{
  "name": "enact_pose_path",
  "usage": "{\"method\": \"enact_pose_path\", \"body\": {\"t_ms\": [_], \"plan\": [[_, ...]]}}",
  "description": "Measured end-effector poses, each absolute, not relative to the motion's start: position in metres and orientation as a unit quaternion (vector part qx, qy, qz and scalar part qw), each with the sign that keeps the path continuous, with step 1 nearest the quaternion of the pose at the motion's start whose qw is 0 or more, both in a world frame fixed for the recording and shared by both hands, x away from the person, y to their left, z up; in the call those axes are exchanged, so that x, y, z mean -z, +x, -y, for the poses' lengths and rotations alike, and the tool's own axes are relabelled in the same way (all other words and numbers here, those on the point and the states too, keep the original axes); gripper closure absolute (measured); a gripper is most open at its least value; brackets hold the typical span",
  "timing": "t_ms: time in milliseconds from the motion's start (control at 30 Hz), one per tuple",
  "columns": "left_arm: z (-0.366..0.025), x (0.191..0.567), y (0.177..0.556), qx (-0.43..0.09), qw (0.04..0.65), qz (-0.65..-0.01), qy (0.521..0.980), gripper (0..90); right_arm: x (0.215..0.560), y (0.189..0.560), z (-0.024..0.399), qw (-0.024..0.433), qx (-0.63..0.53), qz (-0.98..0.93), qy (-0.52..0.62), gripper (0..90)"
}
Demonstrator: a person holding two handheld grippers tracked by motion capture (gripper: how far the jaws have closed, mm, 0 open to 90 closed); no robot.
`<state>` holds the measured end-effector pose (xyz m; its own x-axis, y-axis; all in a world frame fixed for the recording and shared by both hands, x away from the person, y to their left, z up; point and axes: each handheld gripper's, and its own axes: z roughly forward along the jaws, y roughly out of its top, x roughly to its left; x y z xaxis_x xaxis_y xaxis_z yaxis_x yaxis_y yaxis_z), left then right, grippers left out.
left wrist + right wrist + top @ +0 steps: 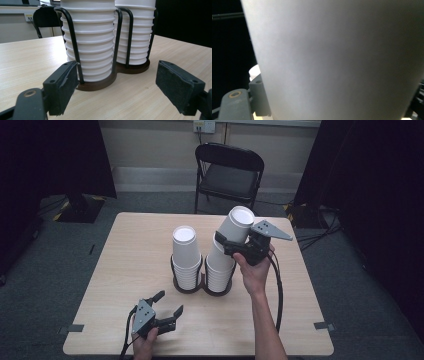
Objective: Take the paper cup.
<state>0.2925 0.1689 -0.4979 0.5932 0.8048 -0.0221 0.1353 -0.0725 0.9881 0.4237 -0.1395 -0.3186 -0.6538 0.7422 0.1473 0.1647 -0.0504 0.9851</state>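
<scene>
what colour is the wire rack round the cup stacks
Black wire rack on a dark brown base; clearest in the left gripper view.

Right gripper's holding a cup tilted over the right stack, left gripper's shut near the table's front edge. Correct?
Not quite: the left gripper is open, its jaws spread apart with nothing between them, as the left gripper view shows. The right gripper does hold a tilted cup over the right stack.

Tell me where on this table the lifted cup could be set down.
Bare patches: the light wooden table left of the black wire cup holder, and its far strip behind the white paper cup stacks. Crowded: around the holder, the right gripper and the left gripper.
</scene>
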Motion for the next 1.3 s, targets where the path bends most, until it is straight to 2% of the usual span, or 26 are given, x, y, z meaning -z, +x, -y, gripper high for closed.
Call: {"method": "enact_pose_path", "body": {"t_ms": [733, 1067, 1300], "plan": [[-0.169, 0.498, 0.292, -0.29, 0.583, -0.355, 0.67, 17.7, 0.318, 0.395, 0.186, 0.249, -0.633, -0.626, 0.381, 14.0], [-0.171, 0.498, 0.293, -0.283, 0.583, -0.378, 0.662, 18.5, 0.332, 0.381, 0.199, 0.254, -0.612, -0.636, 0.395, 14.1], [-0.172, 0.497, 0.294, -0.262, 0.587, -0.373, 0.669, 17.8, 0.344, 0.37, 0.203, 0.241, -0.61, -0.636, 0.406, 14.2]]}}
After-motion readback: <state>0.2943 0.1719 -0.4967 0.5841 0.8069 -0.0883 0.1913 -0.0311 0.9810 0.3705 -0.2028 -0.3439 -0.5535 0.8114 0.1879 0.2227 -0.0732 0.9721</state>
